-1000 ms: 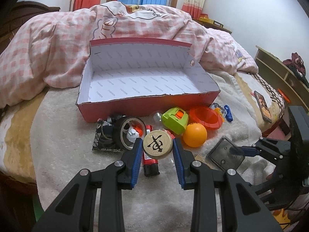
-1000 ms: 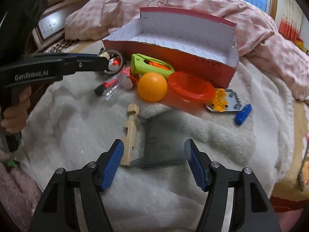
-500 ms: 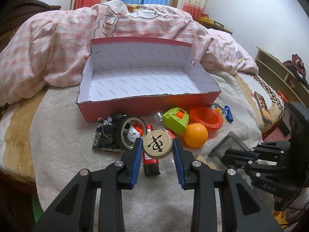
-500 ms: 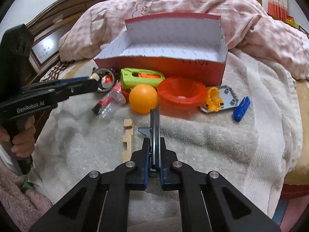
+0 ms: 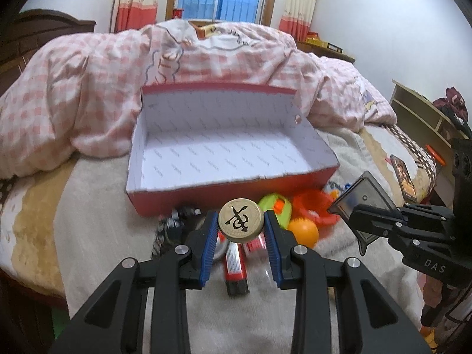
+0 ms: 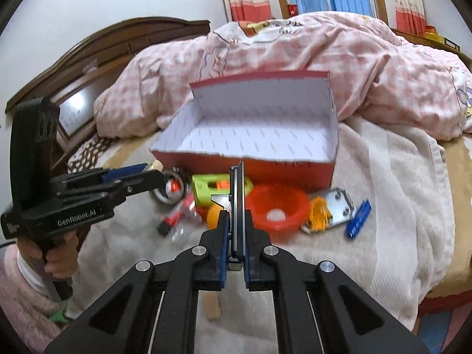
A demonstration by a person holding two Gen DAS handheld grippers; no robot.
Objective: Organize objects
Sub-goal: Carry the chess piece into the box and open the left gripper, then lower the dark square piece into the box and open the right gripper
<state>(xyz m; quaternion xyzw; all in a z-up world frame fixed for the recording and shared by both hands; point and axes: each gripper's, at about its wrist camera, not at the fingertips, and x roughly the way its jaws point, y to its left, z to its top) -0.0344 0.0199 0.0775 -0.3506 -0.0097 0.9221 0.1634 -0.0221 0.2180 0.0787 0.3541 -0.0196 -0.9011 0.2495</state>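
Wooden disc (image 5: 241,220) pinched in left hand-held gripper (image 5: 241,230); right hand-held gripper (image 6: 236,230) clamps dark panel (image 6: 237,203).

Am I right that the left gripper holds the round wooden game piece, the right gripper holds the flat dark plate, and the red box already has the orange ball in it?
Not quite: the red box holds nothing, as the left wrist view shows. The orange ball lies on the blanket in front of it. The rest stands: the left gripper clamps the round wooden game piece, and the right gripper clamps the flat dark plate.
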